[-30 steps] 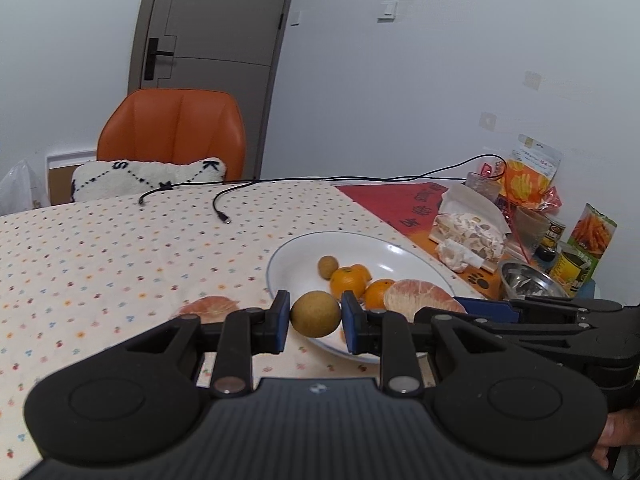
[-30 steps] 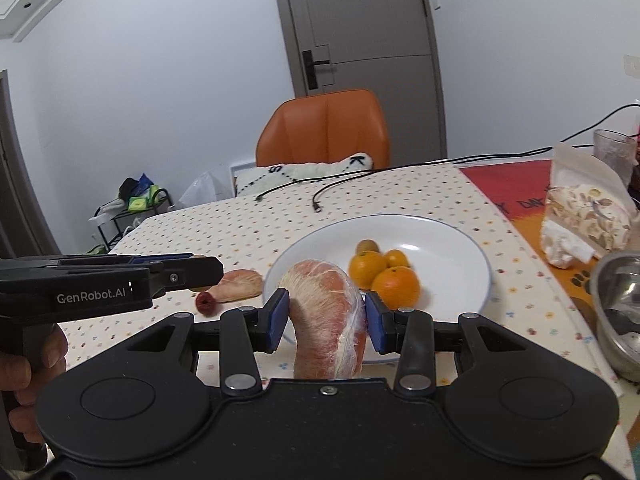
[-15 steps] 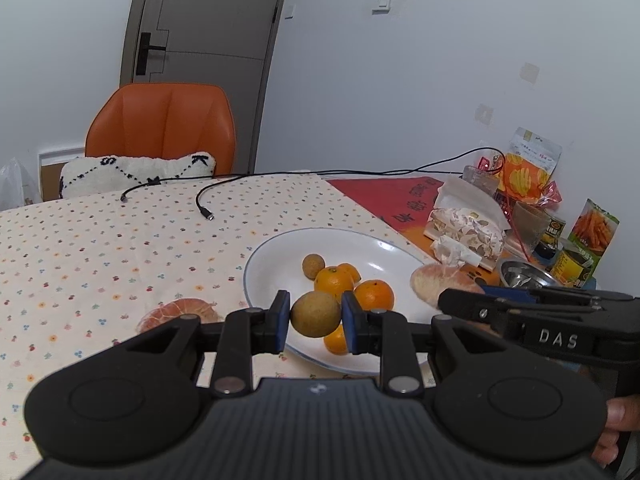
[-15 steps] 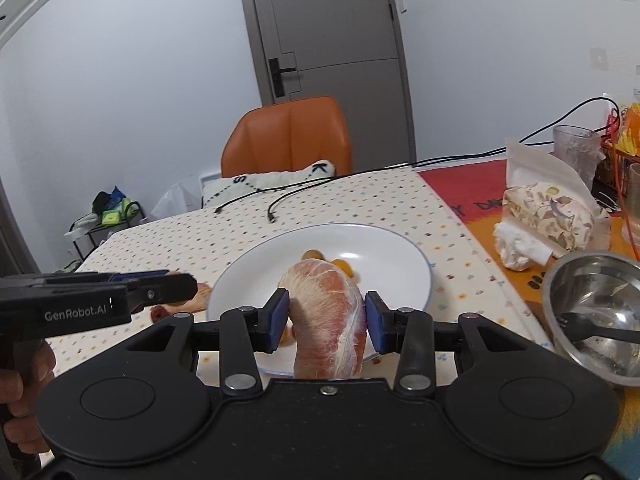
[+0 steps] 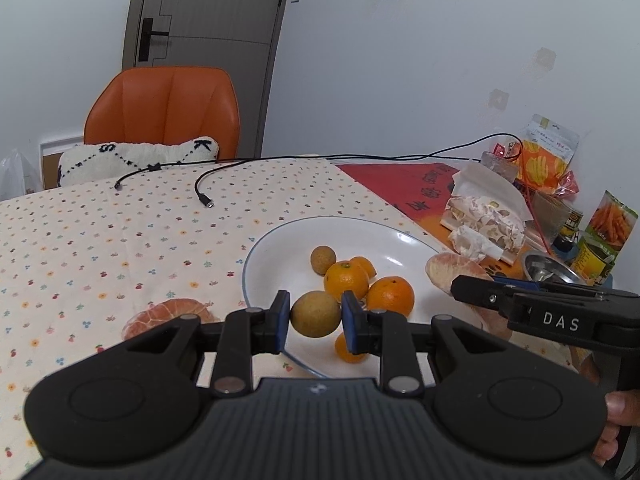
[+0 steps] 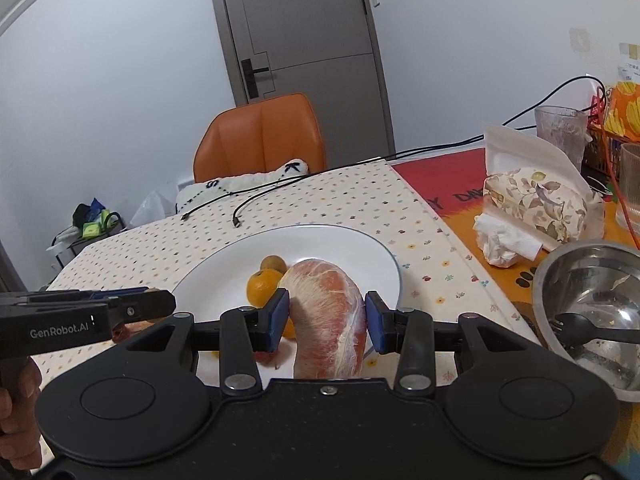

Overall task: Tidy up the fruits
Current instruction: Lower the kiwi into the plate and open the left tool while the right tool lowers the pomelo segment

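My left gripper (image 5: 314, 314) is shut on a small round brown fruit (image 5: 315, 313), held over the near rim of the white plate (image 5: 280, 236). On the plate lie another small brown fruit (image 5: 323, 260) and several oranges (image 5: 346, 280). My right gripper (image 6: 325, 316) is shut on a peeled pomelo segment (image 6: 328, 316), pink with white pith, above the plate's (image 6: 352, 240) near right edge. In the left wrist view that segment (image 5: 452, 270) shows beyond the right gripper's black body. A second peeled segment (image 5: 170, 314) lies on the cloth left of the plate.
The table carries a dotted cloth (image 5: 100, 232) and a red mat (image 5: 404, 184). To the right stand a steel bowl with a black fork (image 6: 596, 300), a wrapped packet (image 6: 532, 204), glasses and snack bags. Black cables (image 5: 204, 196) cross the far side; an orange chair (image 5: 164, 108) stands behind.
Both grippers have kept their fruit. The right gripper with the pomelo segment has swung right and then forward over the plate's near right edge; the left gripper has shifted slightly over the near rim.
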Motion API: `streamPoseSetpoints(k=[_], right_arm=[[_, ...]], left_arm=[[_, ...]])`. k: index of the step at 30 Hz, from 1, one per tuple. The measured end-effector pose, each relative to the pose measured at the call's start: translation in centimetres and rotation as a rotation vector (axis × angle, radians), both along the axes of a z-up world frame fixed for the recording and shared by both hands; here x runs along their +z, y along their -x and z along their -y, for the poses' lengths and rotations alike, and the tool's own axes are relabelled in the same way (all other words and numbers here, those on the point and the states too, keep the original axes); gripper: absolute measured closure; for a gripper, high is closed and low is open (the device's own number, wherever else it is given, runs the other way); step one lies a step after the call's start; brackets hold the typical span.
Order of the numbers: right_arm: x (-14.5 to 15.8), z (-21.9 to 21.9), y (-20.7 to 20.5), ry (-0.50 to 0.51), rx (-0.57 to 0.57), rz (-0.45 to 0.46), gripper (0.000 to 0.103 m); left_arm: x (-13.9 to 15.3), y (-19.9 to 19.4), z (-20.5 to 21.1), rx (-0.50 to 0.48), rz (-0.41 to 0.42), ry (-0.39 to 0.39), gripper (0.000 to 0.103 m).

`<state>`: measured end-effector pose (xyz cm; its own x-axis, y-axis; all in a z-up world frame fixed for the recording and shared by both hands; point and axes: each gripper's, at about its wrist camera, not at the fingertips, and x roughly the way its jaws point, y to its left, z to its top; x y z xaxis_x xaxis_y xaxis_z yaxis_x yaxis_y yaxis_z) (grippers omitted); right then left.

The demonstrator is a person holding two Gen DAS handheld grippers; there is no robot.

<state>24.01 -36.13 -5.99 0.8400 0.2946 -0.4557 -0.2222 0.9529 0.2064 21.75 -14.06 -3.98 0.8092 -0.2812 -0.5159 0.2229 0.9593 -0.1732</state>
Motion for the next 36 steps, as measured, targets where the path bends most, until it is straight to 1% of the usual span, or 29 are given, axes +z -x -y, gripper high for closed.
streamPoseSetpoints(k=[8, 12, 14, 16, 18, 22, 23, 25, 26, 27, 36], right_arm=[[-1.1, 0.3, -1.8, 0.008, -0.031, -0.018, 0.064], [-1.4, 0.0, -2.4, 0.01, -0.032, -0.012, 0.064], [-1.4, -0.2, -2.6, 0.011, -0.03, -0.016, 0.063], [-1.5, -0.4, -2.6, 0.011, -0.026, -0.025, 0.062], [-1.4, -0.5, -2.3, 0.01, -0.031, -0.01, 0.059], [-0.8, -0.6, -1.8, -0.004, -0.024, -0.003, 0.059], [-0.7, -0.7, -1.6, -0.005, -0.023, -0.001, 0.059], [-0.4, -0.8, -1.3, -0.01, -0.02, 0.0, 0.059], [-0.3, -0.9, -1.2, -0.014, -0.017, 0.0, 0.059], [-0.2, -1.0, -1.0, -0.016, -0.013, -0.001, 0.059], [0.4, -1.7, 0.3, -0.03, 0.013, -0.003, 0.056]], left_arm=[[-1.1, -1.9, 0.2, -0.005, -0.038, 0.013, 0.077], [-1.5, -2.3, 0.1, -0.002, -0.045, 0.008, 0.077], [-1.6, -2.4, 0.1, -0.002, -0.053, 0.011, 0.074], [-1.7, -2.5, -0.1, -0.005, -0.063, 0.023, 0.073], [-1.7, -2.4, -0.2, -0.001, -0.068, 0.023, 0.07], [-1.4, -1.8, -0.5, -0.01, -0.061, 0.03, 0.066], [-1.2, -1.6, -0.5, -0.011, -0.059, 0.032, 0.064], [-0.9, -1.1, -0.6, -0.009, -0.052, 0.032, 0.054], [-0.7, -0.8, -0.7, -0.005, -0.049, 0.028, 0.048], [-0.5, -0.6, -0.9, -0.002, -0.044, 0.027, 0.045], [0.4, 1.3, -2.3, 0.027, -0.034, 0.026, 0.042]])
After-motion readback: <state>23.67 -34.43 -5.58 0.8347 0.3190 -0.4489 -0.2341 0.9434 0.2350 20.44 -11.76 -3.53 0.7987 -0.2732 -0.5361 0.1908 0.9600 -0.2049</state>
